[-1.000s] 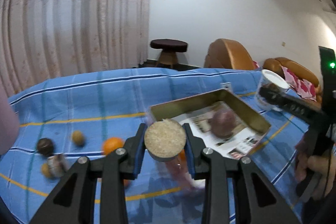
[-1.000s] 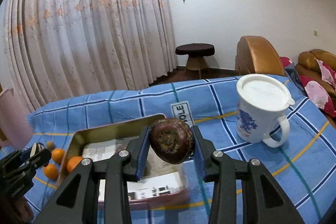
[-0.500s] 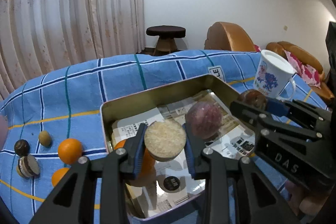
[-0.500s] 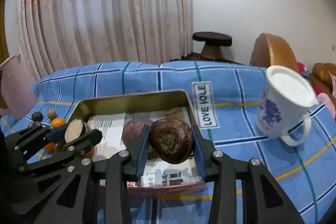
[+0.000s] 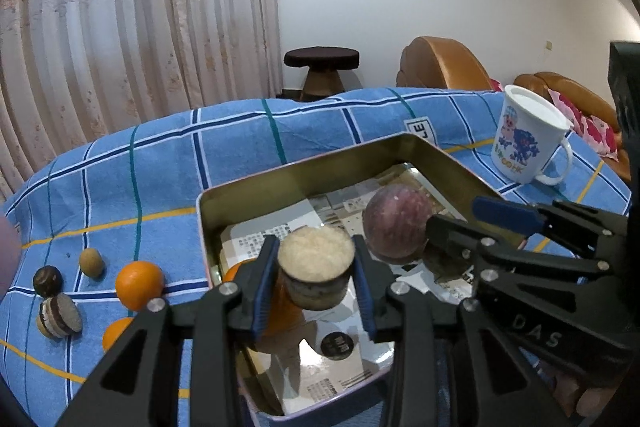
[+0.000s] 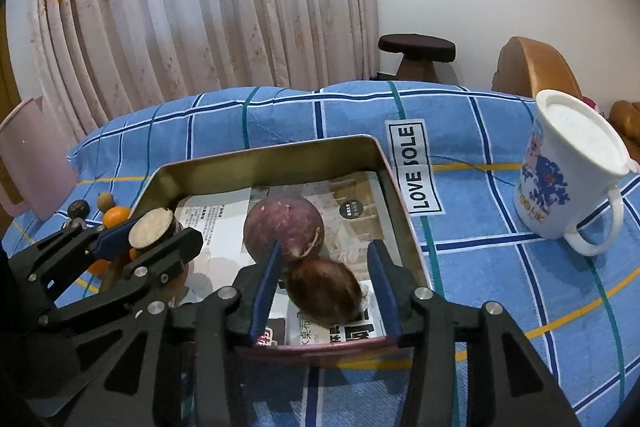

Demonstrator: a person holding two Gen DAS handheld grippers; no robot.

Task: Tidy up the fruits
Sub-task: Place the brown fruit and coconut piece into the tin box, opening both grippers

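Note:
A gold metal tray (image 5: 304, 167) lined with printed paper sits on the blue checked cloth. It holds a round purple fruit (image 5: 396, 223) and an orange (image 5: 236, 273). My left gripper (image 5: 316, 247) hangs over the tray's near left part. Its jaws are opening, but the pads still touch a cut fruit piece (image 5: 316, 255) with a pale top. My right gripper (image 6: 325, 247) is low in the tray (image 6: 280, 155), its jaws opening. A brown round fruit (image 6: 324, 287) lies on the paper between them, clear of both pads, just in front of the purple fruit (image 6: 284, 227).
Left of the tray on the cloth lie two oranges (image 5: 140, 285), a small dark ball (image 5: 48, 281), a tan fruit (image 5: 92, 261) and a striped piece (image 5: 58, 313). A white lidded mug (image 6: 568, 187) stands to the right. A pink jug (image 6: 28, 171) stands far left.
Both grippers moved in over the tray and came lower. The right jaws spread and the brown fruit dropped from them onto the paper. The left jaws widened slightly around the cut piece.

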